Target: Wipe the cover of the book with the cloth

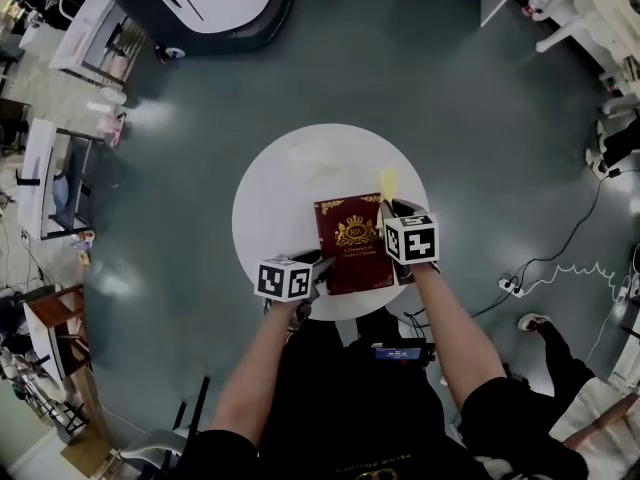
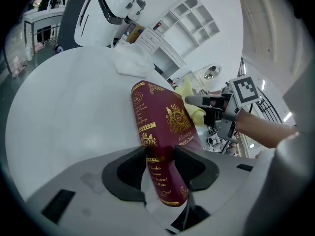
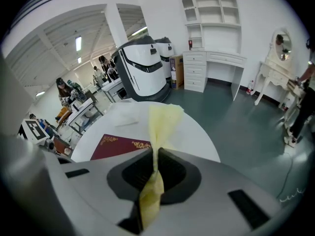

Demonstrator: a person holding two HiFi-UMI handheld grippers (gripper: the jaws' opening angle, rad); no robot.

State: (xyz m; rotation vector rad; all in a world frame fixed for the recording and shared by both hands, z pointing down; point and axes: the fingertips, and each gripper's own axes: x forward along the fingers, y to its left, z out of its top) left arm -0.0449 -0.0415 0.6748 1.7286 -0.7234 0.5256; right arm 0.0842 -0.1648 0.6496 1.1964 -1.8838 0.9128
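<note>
Two grips: my L gripper [image 2: 160, 154] clamps book [image 2: 170, 118] by spine as anchor; R gripper [image 3: 153, 154] pinches cloth [image 3: 162, 118], ready to wipe.

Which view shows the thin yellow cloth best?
Right gripper view: the thin yellow cloth is clamped in the right gripper. Head view: only a small tip. Left gripper view: a part beyond the dark red book.

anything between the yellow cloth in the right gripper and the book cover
Nothing visible. The right gripper holds the yellow cloth just past the far right corner of the book, whose cover is bare. The left gripper only clamps its near left edge.
</note>
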